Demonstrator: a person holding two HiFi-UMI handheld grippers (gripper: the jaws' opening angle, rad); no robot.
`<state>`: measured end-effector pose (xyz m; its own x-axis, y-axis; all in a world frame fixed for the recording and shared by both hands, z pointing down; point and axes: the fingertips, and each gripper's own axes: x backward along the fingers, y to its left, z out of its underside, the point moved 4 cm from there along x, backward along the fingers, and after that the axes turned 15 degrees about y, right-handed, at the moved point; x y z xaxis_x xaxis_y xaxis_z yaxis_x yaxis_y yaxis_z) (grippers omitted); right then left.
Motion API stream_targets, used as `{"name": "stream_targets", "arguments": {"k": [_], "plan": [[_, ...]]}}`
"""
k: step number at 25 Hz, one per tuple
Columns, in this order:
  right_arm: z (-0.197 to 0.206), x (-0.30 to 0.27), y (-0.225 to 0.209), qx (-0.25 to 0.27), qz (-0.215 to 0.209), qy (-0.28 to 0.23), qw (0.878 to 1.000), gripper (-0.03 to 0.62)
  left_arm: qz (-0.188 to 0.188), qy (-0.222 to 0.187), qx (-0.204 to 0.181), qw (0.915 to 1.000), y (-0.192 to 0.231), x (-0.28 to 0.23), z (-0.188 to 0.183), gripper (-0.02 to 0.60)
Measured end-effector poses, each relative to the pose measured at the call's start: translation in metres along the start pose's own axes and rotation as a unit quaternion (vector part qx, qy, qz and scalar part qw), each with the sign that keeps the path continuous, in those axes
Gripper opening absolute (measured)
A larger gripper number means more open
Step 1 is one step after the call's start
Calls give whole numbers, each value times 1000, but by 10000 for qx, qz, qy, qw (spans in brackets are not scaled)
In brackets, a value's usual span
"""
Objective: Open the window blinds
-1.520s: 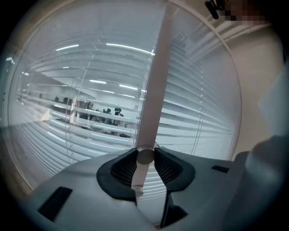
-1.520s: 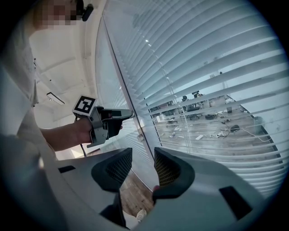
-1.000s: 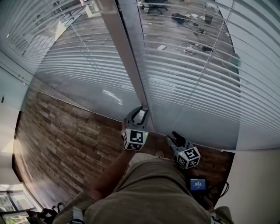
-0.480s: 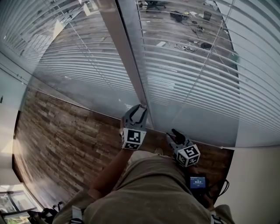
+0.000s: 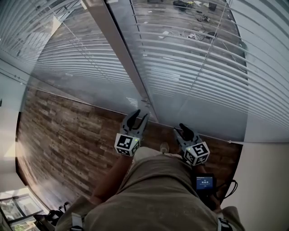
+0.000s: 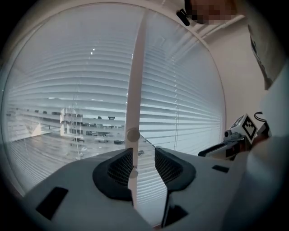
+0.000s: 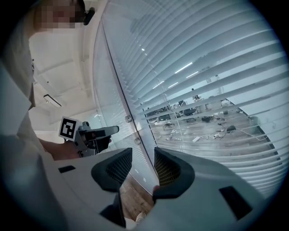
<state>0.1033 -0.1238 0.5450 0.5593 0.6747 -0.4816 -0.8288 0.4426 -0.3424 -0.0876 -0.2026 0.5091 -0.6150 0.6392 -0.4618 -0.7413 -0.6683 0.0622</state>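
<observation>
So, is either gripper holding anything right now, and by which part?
Nothing held. The left gripper and right gripper both stand open, nothing between their jaws.

Two sets of white slatted blinds point(image 5: 198, 67) side by side, both lowered most of the way. Slats sit pretty much flat, so you can see through the gaps.

No legible text, labels or numbers.

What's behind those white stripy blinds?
Through the gaps in the white horizontal slat blinds you can see a brown wooden floor with dark cables and small things lying about. The slats hide the rest of that room.
</observation>
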Motion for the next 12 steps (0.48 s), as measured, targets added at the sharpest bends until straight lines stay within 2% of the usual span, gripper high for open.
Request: {"name": "stream_targets", "arguments": {"k": [7,12], "plan": [[4,18,3,-187,-5,108,9998,160,-1,346,384,9987,-10,15,21,146],[-5,35,15,-117,-16,200,9997,160,-12,328,437,9985,-19,30,9,147]]}}
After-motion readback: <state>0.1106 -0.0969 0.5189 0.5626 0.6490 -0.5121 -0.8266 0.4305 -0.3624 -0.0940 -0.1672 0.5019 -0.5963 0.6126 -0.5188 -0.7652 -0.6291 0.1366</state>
